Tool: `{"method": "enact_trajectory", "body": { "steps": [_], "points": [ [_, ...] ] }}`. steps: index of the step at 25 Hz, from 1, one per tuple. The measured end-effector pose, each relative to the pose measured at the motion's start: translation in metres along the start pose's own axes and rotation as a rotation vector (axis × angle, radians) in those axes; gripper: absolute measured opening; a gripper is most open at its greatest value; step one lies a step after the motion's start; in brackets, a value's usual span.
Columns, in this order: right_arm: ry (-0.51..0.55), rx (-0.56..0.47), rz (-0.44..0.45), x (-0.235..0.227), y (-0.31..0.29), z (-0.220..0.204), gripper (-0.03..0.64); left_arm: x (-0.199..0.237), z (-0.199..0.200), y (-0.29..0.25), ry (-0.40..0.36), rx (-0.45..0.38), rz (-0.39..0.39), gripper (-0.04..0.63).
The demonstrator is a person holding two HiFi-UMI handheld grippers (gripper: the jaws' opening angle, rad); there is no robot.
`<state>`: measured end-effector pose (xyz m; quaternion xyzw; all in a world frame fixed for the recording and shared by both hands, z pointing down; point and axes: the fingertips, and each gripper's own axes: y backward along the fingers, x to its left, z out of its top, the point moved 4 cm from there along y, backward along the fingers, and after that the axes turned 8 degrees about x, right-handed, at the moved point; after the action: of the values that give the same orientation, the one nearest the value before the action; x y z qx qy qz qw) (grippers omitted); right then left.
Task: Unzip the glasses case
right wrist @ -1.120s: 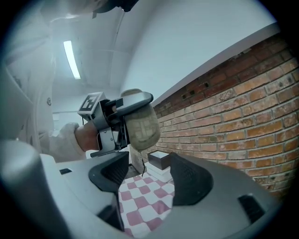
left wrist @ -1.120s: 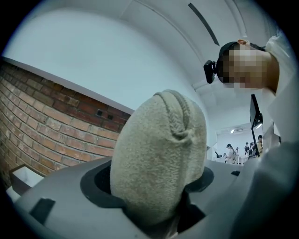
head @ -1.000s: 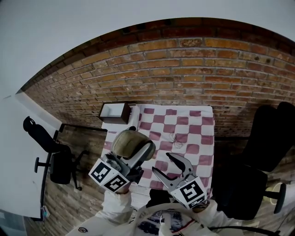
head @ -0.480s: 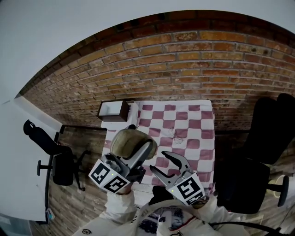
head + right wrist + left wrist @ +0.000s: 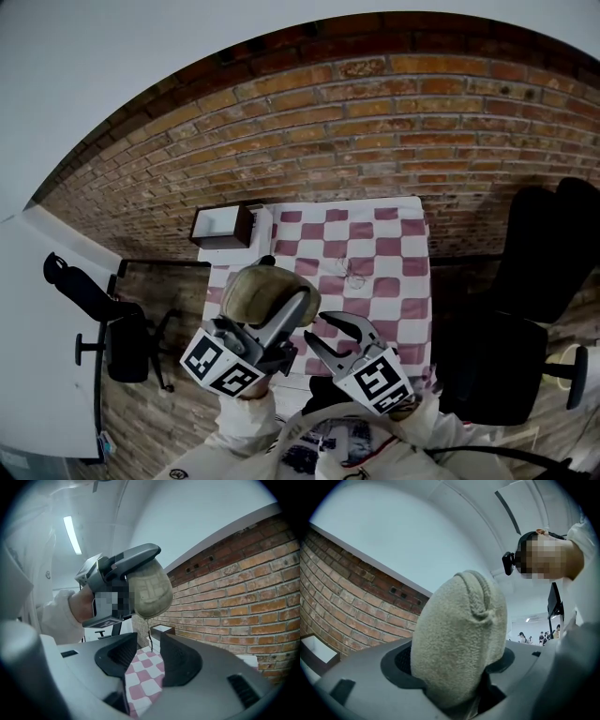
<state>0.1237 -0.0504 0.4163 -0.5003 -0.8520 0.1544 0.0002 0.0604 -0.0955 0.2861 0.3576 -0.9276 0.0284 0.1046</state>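
1. Two grippers are seen raised over the checked tablecloth (image 5: 394,272). The glasses case (image 5: 258,291), a pale fuzzy oval, is clamped in the left gripper (image 5: 281,314) and held well clear of the table.
2. One change stands out: the jaws of the right gripper (image 5: 317,333) have just been closing. They are now drawn to a narrow gap, where a second ago they were spread wide.
3. Nothing is yet pinched by them. In the right gripper view a thin dark cord (image 5: 150,639) is seen hanging from the underside of the case toward the jaw tips. Cloth still shows between the pads, so the right gripper is counted as open and empty.
4. No change is found in the left gripper's hold. The case is pressed between its pads as it was in the earlier views, and its place has hardly altered.
5. In the left gripper view the zip seam (image 5: 480,590) is seen running over the top of the case. It appears fully shut, so the unzipping is judged not yet begun.
6. The closing is read as an attempt on the cord, which is probably the zip pull. Whether the cord lies truly between the pads or just beyond them cannot be settled. Finer alignment is likely to be needed before the pull can be gripped and drawn along the seam.
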Motion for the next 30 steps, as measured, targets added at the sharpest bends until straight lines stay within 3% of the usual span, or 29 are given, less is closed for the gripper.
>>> {"method": "enact_trajectory", "body": {
  "steps": [30],
  "points": [
    [-0.002,0.006,-0.003,0.002,-0.001,-0.003,0.084,-0.012,0.0,-0.001,-0.009,-0.003,-0.019,0.344]
  ]
}}
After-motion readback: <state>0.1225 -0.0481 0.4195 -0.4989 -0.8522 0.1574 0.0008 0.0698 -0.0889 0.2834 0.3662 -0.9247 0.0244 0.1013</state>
